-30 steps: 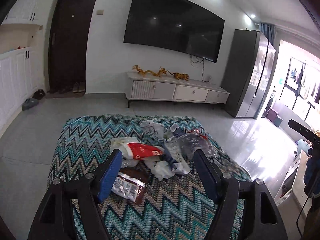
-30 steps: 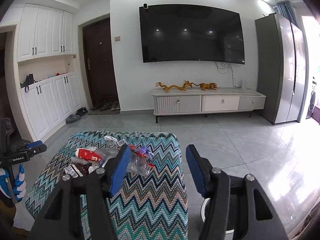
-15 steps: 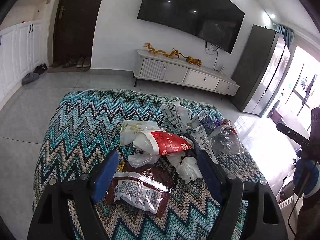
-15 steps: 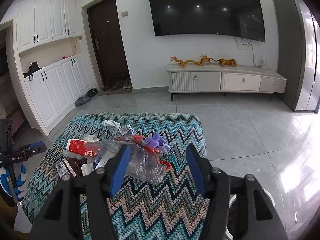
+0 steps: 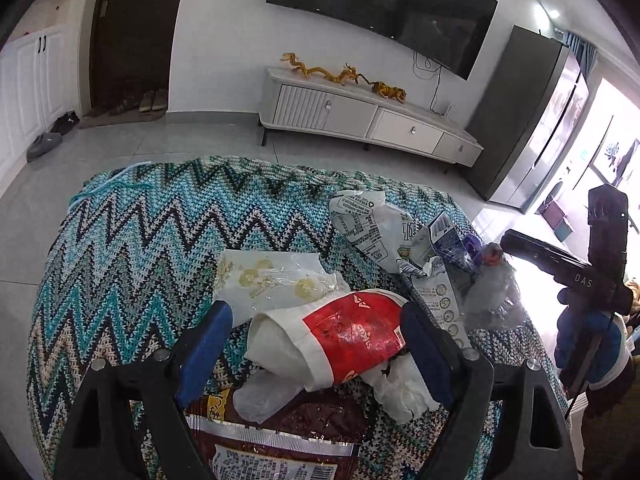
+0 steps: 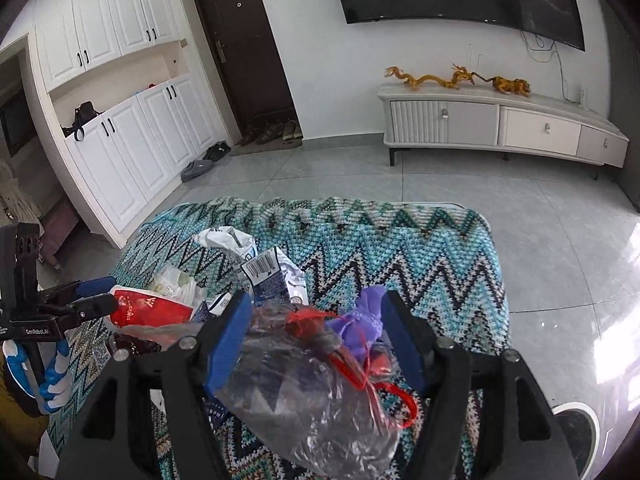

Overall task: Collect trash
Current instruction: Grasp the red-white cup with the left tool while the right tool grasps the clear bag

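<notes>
Jaws on both grippers stand apart. Left gripper point(image 5: 316, 336) straddles a red and white wrapper point(image 5: 340, 344) in the pile of trash on the zigzag cloth point(image 5: 152, 232); contact with the pads cannot be confirmed from this angle. A brown snack packet point(image 5: 280, 440) lies just below it, a crumpled tissue point(image 5: 400, 388) beside it. Right gripper point(image 6: 318, 338) straddles a clear plastic bag point(image 6: 304, 396) with red string point(image 6: 360, 364) and a purple scrap point(image 6: 360, 320). Beyond the cloth, a white cabinet point(image 6: 500, 120) stands against the wall
</notes>
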A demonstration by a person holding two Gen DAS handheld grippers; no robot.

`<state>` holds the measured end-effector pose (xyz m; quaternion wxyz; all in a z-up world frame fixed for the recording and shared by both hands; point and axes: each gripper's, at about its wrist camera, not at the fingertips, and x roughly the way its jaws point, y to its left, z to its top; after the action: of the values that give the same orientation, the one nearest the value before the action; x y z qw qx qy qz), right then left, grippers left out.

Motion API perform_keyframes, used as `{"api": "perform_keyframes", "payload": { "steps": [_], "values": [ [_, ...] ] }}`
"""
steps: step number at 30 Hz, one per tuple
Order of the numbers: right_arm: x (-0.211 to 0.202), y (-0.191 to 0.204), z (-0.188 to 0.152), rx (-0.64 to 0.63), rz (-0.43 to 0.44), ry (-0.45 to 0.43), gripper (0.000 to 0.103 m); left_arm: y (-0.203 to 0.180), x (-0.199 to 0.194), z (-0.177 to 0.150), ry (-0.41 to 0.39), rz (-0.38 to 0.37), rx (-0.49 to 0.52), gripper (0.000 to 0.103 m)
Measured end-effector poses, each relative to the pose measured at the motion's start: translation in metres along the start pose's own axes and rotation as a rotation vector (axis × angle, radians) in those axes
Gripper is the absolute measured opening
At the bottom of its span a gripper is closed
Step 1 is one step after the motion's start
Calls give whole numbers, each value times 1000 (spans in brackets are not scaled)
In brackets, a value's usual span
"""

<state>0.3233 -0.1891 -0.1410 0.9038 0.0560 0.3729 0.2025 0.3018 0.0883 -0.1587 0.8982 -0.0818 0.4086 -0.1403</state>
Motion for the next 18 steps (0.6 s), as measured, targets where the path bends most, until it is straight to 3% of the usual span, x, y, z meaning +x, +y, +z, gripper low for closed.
{"api": "perform_keyframes", "payload": {
  "steps": [9, 13, 18],
  "values": [
    [9, -9, -28, 43, 87, 55, 66, -11, 7, -11, 17, -47, 21, 82],
    [-3, -4, -42, 38, 91, 52, 48, -18, 2, -16, 11, -56, 40, 66],
    [-21, -2, -57, 55, 89, 33, 44, -22, -5, -21, 11, -74, 45, 50]
  ]
}}
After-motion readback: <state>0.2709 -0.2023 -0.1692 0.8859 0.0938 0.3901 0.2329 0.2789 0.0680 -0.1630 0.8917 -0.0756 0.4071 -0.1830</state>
